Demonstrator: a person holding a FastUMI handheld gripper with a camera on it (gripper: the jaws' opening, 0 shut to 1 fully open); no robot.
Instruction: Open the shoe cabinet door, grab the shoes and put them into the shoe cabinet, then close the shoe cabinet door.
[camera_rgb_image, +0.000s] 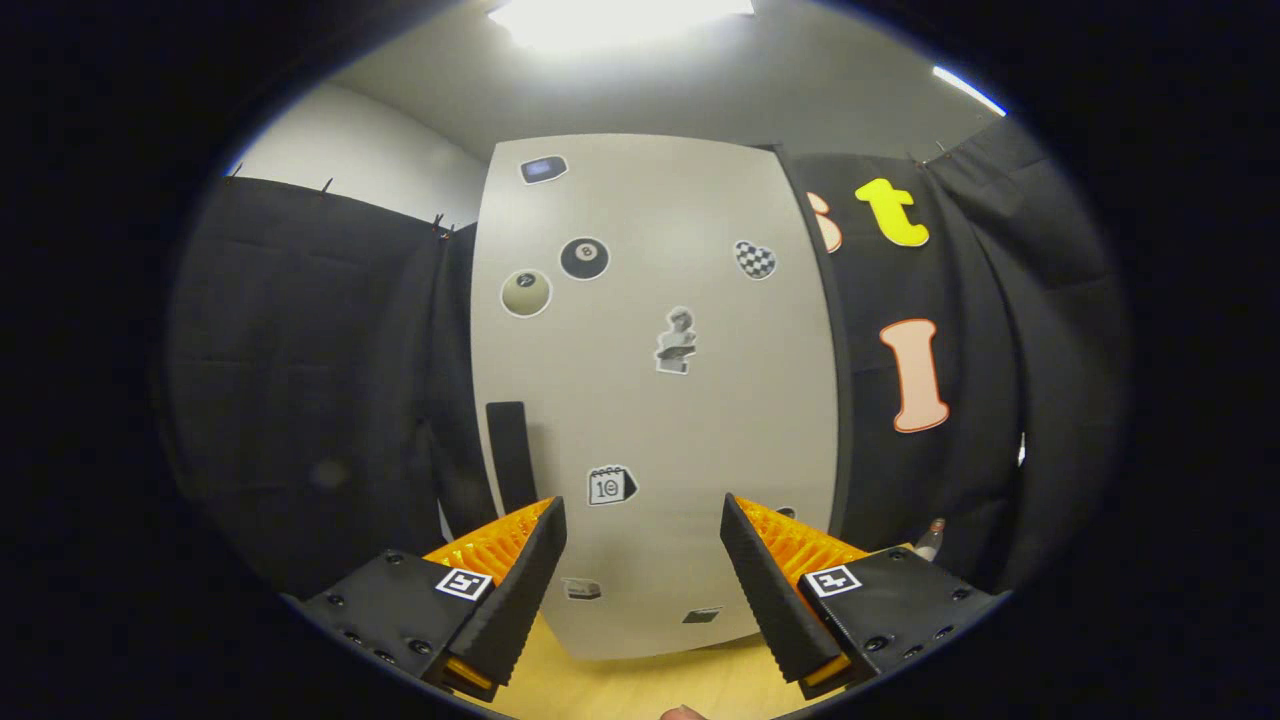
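My gripper (643, 520) is released, two fingers (525, 580) spread wide, nothing between them but air. Each finger has a black ribbed pad, an orange backing and one square marker tag on its black body, so two tags.

One shoe cabinet (660, 400) straight ahead, beyond the fingers, standing on the light wooden surface (640, 685). Its door (700, 450) is shut: one flat pale grey panel facing me. One dark vertical handle (510, 455) sits near the door's left side, just above and beyond my left finger, not touching it. Cabinet inside is hidden behind the door, so I cannot tell what it holds.

Stickers on the door, counted: eight clear ones. One dark rounded rectangle (543, 169) up top, one black eight-ball (584, 258), one pale ball (526, 293), one checkered heart (755, 259), one small bust figure (677, 340), one calendar tag (611, 485) in line with the gap between my fingers, and two small ones low down (582, 589), too blurred to tell. One more dark speck peeks just above my right finger, unclear.

Black cloth (320, 380) hangs on both sides of the cabinet. One small bottle top (932, 535) shows past my right finger, beside the cabinet's right side. Two ceiling lights (620, 18), one big and one thin strip. A fingertip edge (683, 712) shows below, on the near side of the surface.
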